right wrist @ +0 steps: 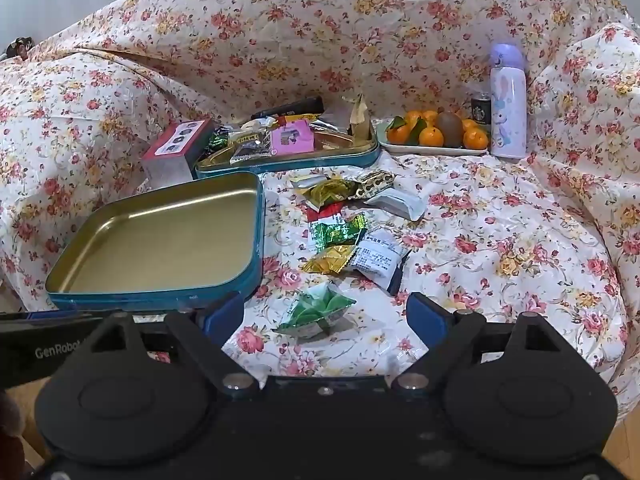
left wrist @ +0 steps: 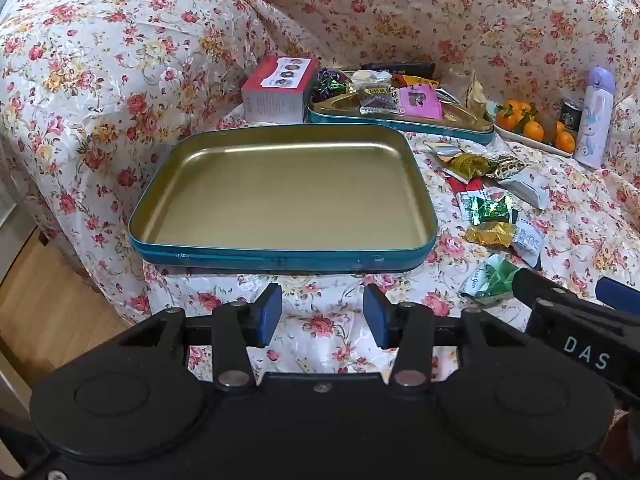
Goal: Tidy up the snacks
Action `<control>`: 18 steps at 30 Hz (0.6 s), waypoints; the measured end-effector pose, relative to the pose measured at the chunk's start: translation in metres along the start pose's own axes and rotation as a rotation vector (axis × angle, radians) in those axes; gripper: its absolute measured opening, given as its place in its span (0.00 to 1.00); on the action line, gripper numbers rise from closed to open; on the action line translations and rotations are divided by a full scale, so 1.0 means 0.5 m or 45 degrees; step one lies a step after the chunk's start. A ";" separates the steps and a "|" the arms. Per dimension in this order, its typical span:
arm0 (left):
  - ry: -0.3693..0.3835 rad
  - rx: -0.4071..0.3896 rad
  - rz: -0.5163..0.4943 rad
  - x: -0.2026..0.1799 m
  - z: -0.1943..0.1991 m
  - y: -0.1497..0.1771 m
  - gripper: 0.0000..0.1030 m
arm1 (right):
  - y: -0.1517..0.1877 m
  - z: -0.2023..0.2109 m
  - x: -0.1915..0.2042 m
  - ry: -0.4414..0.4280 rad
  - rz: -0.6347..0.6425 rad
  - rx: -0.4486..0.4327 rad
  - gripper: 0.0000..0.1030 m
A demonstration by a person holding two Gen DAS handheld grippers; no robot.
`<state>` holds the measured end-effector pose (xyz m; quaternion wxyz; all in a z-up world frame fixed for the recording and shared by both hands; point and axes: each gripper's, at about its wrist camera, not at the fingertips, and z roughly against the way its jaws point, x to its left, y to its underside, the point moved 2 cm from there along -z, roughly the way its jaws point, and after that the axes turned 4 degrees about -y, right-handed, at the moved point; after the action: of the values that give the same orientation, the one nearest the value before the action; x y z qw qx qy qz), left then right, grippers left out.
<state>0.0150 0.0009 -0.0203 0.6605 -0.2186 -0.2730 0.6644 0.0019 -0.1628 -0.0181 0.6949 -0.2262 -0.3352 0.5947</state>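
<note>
Crinkly foil and plastic film wrap every loose snack here, so each should weigh almost nothing, give under the pads and slide easily on the glossy floral cloth (right wrist: 500, 220). The nearest piece, a green wrapped candy (right wrist: 316, 314), lies on the cloth just ahead of the right gripper (right wrist: 325, 316), roughly between its blue pads. Its puffed middle looks like the best place to pinch; the flat crimped ends would likely slip or tear. Beyond it, a gold wrapped candy (right wrist: 330, 260), a white sachet (right wrist: 378, 260) and more wrappers trail toward the filled blue tin (right wrist: 288, 162) at the back.

Right of the empty gold-lined tin lid (left wrist: 280, 188), that scatter sits near its long edge. The right gripper stands wide apart, holding nothing and apparently not touching the candy, though the fisheye makes contact hard to judge. The left gripper (left wrist: 322, 314) hovers before the empty tin's near rim, fingers moderately spread, gripping nothing, with only cloth between them.
</note>
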 end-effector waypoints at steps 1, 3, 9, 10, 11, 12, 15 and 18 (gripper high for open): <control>0.002 0.001 0.001 0.000 0.000 0.000 0.52 | 0.001 -0.002 0.000 0.000 -0.001 0.003 0.90; 0.006 0.005 0.004 0.001 -0.001 0.000 0.52 | 0.000 -0.004 0.001 0.004 0.003 0.012 0.90; 0.011 0.014 0.000 0.002 -0.003 0.000 0.52 | -0.001 -0.006 0.001 0.010 0.006 0.022 0.90; 0.010 0.013 0.001 0.003 -0.003 0.000 0.52 | -0.001 -0.007 0.000 0.012 0.007 0.024 0.90; 0.008 0.012 0.002 0.002 -0.003 0.000 0.52 | -0.001 -0.007 0.001 0.014 0.008 0.024 0.90; 0.007 0.013 0.003 0.002 -0.003 -0.001 0.52 | -0.001 -0.008 0.001 0.015 0.009 0.025 0.90; 0.004 0.015 0.006 0.004 -0.004 -0.001 0.52 | -0.001 -0.011 0.000 0.018 0.009 0.033 0.90; 0.002 0.018 0.005 0.004 -0.006 0.000 0.52 | 0.001 -0.012 0.000 0.019 0.011 0.035 0.90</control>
<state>0.0167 0.0030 -0.0223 0.6610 -0.2151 -0.2673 0.6674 0.0058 -0.1621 -0.0224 0.6979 -0.2225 -0.3207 0.6005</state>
